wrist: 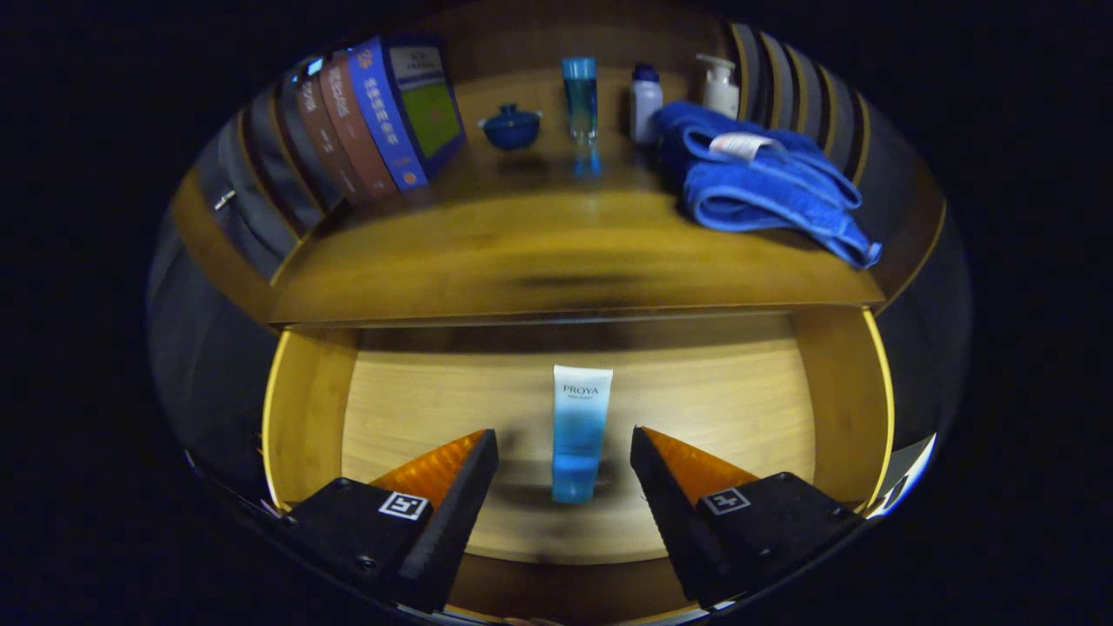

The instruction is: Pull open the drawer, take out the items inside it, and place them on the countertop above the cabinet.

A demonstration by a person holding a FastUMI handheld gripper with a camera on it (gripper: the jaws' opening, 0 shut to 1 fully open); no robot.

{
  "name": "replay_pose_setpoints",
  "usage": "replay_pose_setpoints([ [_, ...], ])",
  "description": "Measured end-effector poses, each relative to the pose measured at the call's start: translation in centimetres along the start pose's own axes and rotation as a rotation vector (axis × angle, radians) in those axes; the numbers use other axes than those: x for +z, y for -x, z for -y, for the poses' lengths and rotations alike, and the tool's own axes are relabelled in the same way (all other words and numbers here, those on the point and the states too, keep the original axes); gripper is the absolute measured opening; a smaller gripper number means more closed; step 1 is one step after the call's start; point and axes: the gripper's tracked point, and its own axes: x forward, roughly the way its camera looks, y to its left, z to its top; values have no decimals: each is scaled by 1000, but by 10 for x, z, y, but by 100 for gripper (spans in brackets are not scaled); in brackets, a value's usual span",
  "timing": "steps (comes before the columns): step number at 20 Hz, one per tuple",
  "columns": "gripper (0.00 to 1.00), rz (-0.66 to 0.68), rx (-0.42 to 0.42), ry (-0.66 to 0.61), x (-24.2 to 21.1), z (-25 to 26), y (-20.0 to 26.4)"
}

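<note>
The drawer stands pulled open under the countertop, where books, a folded towel and small bottles wait. One tube lies flat on the drawer floor, cap toward the gripper, between its fingers, which are spread wide and hold nothing. I think the tube is light, soft and a little slippery; better to grasp it across the middle, gently.
</note>
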Motion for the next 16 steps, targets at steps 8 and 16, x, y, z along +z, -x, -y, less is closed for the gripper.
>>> replay_pose_setpoints([
  [8,96,-222,-37,-38,-27,11,-45],
  [16,48,-230,-69,0,23,25,-43],
])
